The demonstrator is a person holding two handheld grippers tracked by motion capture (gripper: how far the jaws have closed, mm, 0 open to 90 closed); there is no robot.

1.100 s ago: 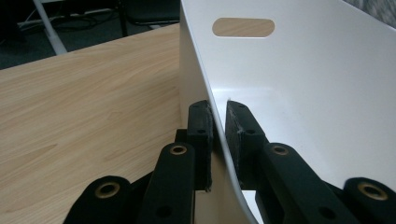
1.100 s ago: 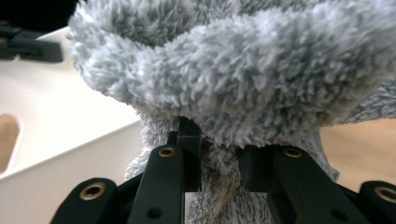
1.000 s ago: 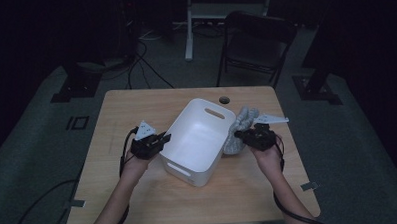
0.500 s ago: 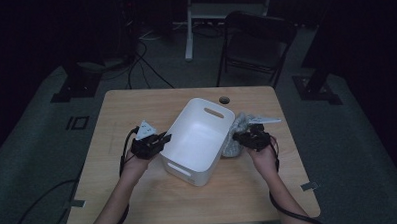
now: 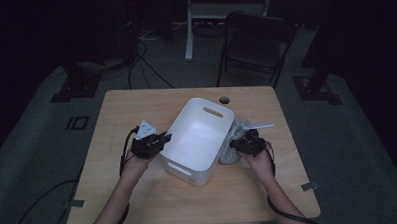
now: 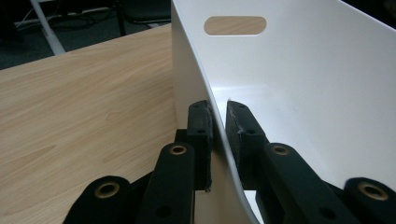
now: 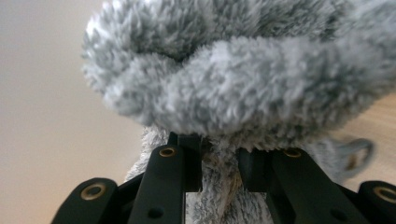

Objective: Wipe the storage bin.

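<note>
A white plastic bin (image 5: 200,142) with slot handles stands slanted in the middle of the wooden table (image 5: 131,107). My left gripper (image 5: 163,139) is shut on the bin's left wall; in the left gripper view the thin wall (image 6: 303,84) runs between the two pads of this gripper (image 6: 219,116). A grey fluffy plush thing (image 5: 240,128) lies against the bin's right outer side. My right gripper (image 5: 236,143) is shut on it low down. In the right gripper view the fur (image 7: 243,79) bulges over the gripper (image 7: 219,156), with the bin's wall (image 7: 46,93) at the left.
A cable hole (image 5: 224,99) sits in the table near its far edge. A dark folding chair (image 5: 256,45) stands beyond the table, and cables (image 5: 144,49) trail over the floor. Bare wood lies in front of the bin toward the person.
My right gripper has sunk with the grey plush thing and drawn in a little toward the bin's right side. The left gripper and the bin have kept still.
</note>
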